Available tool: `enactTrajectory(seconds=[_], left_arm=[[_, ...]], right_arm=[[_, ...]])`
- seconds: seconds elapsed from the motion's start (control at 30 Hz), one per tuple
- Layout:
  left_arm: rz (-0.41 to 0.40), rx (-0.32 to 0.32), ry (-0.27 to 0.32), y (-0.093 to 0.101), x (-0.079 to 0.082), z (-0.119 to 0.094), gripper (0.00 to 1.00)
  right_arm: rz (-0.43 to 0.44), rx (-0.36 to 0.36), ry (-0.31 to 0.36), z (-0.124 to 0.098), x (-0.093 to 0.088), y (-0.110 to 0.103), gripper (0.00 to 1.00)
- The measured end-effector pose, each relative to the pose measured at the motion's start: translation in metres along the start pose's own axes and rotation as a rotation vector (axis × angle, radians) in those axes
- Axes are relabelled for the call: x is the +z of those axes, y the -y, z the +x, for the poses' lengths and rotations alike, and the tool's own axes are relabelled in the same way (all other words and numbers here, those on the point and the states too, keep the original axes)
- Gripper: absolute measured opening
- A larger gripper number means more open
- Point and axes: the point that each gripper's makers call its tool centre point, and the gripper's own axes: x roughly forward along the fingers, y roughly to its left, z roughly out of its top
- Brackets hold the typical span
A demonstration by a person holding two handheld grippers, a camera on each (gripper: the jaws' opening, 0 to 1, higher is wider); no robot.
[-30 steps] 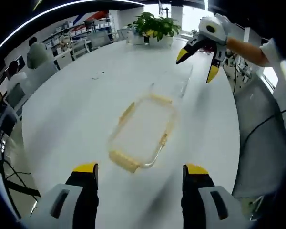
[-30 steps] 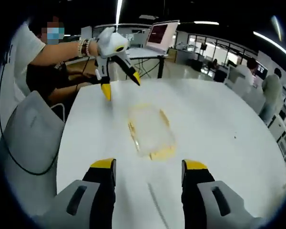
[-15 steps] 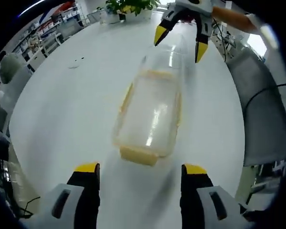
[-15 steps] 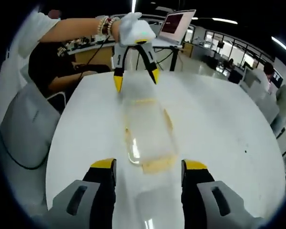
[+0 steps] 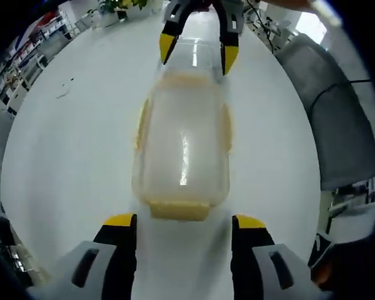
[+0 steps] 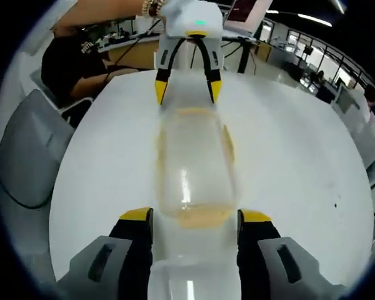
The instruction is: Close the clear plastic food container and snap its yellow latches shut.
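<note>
The left gripper (image 5: 182, 220), with grey jaws tipped in yellow, rises from the bottom of the left gripper view with its jaws spread apart and nothing between them, the tips standing just at either side of the near end of the clear rectangular plastic food container (image 5: 181, 147). The container lies lengthwise on the round white table (image 5: 69, 144), its yellow end latch (image 5: 179, 210) just ahead of the jaw tips and yellow side latches along its long edges. At its far end the right gripper (image 5: 199, 53) points toward it, jaws also spread, the yellow tips straddling the far corners; whether they touch the plastic cannot be told. In the right gripper view the right gripper (image 6: 195, 219) likewise brackets the near end of the container (image 6: 194, 165), and the left gripper (image 6: 187, 90) faces it from the far end. Bare table lies open on both long sides of the container, with a grey chair back (image 5: 328, 119) beyond the table edge on one side. Compared with half a second ago, both grippers are closer to the container, which now looks larger and squarely lined up between each pair of jaws, where a second ago it lay at an angle. A person's bare forearm with a beaded bracelet (image 6: 151, 6) reaches in above the far gripper.
</note>
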Motion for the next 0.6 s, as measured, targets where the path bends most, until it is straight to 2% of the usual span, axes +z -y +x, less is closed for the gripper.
enactTrajectory(seconds=[0.13,0.2,0.33,0.47,0.6], left_arm=[[0.018,-0.015,0.013,0.000,0.006,0.002,0.54],[0.020,-0.022,0.012,-0.001,0.009,0.003,0.50],[0.030,-0.032,-0.012,-0.001,0.006,0.006,0.47],[0.024,-0.045,-0.011,0.000,0.006,0.008,0.44],[0.026,-0.040,-0.009,-0.002,0.007,0.011,0.37]], right_arm=[[-0.001,0.018,-0.030,0.009,-0.004,0.005,0.51],[-0.011,0.029,-0.062,0.012,-0.008,0.006,0.49],[-0.014,0.053,-0.083,0.016,-0.010,0.005,0.48],[-0.035,0.060,-0.098,0.016,-0.010,0.006,0.48],[-0.053,0.066,-0.118,0.017,-0.012,0.006,0.37]])
